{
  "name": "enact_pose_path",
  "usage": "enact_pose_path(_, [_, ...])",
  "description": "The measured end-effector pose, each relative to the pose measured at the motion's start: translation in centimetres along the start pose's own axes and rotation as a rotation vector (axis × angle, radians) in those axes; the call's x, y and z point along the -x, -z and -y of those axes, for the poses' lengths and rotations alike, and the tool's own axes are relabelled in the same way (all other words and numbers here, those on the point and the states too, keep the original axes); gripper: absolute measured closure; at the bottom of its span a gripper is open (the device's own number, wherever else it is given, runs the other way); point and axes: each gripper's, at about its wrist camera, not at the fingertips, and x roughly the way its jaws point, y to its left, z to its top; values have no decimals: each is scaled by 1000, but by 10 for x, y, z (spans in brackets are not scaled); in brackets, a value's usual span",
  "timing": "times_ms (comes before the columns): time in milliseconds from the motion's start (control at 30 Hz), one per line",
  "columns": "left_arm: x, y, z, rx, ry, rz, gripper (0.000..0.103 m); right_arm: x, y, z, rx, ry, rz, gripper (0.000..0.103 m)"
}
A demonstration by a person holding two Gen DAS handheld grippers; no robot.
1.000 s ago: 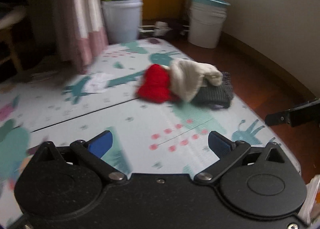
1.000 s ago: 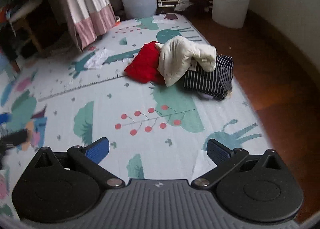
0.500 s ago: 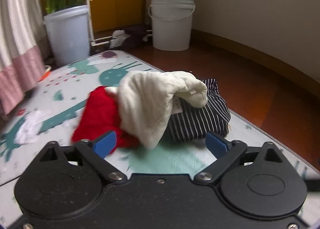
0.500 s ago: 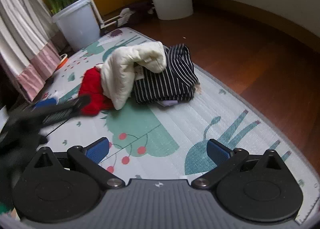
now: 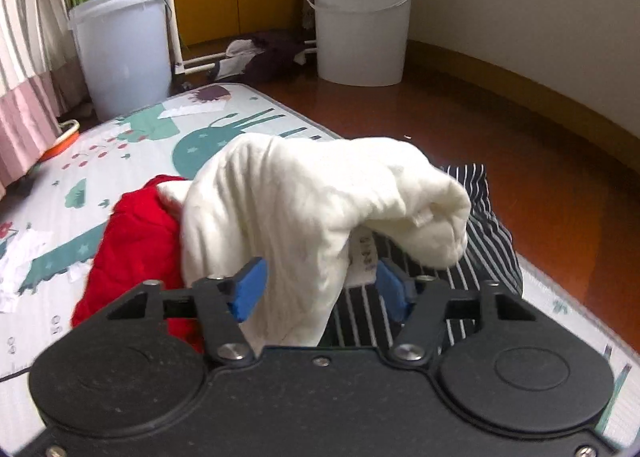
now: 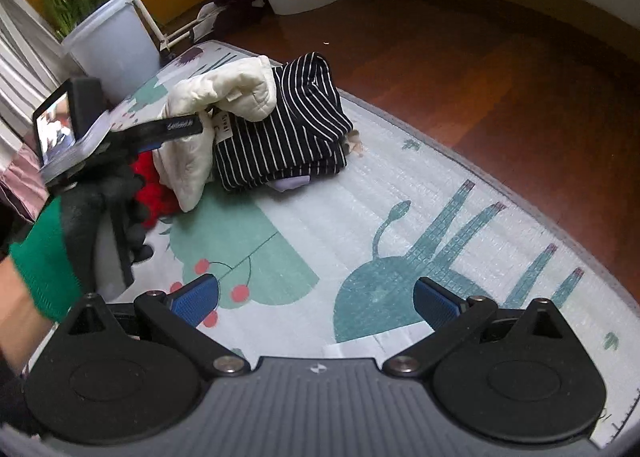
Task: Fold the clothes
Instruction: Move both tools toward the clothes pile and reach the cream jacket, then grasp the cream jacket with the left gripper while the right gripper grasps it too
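Jaws apart on both: left gripper [image 5: 316,289] straddling cream garment [image 5: 320,209], right gripper [image 6: 316,301] empty over play mat [image 6: 400,217]. Cream draped across striped garment [image 6: 280,129], beside red garment [image 5: 136,233]. Likely picking; next, closing on cream cloth.

Cream garment [image 5: 312,209], between the left gripper's [image 5: 316,289] blue pads: soft quilted cloth, matt. Red garment [image 5: 136,241] to its left: fuzzy knit. Striped garment [image 6: 280,129] right: smooth jersey. Play mat [image 6: 360,217]: textured foam. Floor [image 6: 480,57] beyond: glossy wood.
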Motion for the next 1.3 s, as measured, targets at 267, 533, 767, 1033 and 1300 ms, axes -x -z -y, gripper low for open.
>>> enact_pose_path(267, [63, -25, -34, 22, 93, 49, 103, 9, 5, 6, -20, -12, 2, 0])
enact_pose_path(533, [234, 8, -87, -7, 151, 65, 103, 46, 22, -26, 66, -57, 14, 0])
enact_pose_path(767, [406, 111, -140, -85, 95, -102, 103, 85, 37, -76, 360, -84, -81, 0])
enact_pose_path(1033, [535, 226, -158, -100, 32, -268, 103, 177, 54, -162, 845, -117, -133, 0])
enact_pose_path(1300, [579, 227, -163, -1, 63, -241, 103, 294, 75, -255, 1054, -253, -59, 1])
